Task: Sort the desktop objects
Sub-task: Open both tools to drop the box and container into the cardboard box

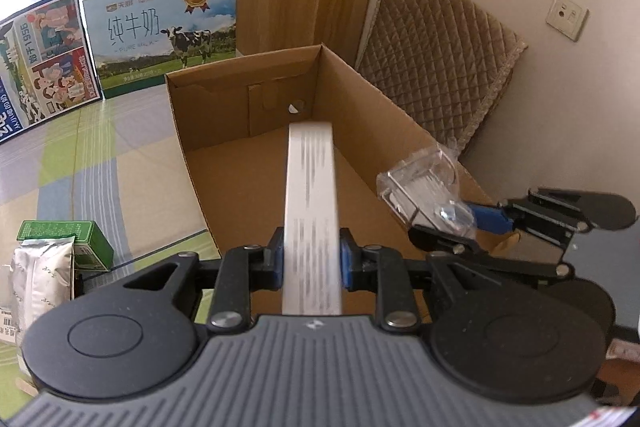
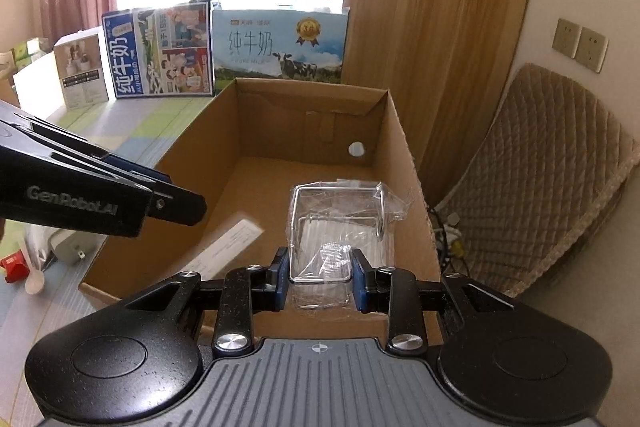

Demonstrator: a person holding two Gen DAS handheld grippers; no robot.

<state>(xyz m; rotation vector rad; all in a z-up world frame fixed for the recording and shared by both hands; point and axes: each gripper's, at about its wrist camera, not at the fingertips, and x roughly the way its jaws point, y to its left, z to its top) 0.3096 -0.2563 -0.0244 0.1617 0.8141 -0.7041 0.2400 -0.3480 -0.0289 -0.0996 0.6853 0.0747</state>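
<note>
Hovering over open brown cardboard box [image 1: 256,163], left gripper [image 1: 311,261] pinching long white paper strip [image 1: 312,203] lengthwise up-frame, right gripper [image 2: 320,277] clamping clear plastic-wrapped wire holder [image 2: 338,223] at lower centre

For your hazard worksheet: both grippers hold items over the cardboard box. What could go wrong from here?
1. The left gripper pinches the long white strip near one end; it may pivot or slip and land outside the box.
2. The right gripper grips a clear plastic packet by loose, slick wrap, so it could slide out early.
3. The grippers are close together over the box and might collide when releasing.
</note>
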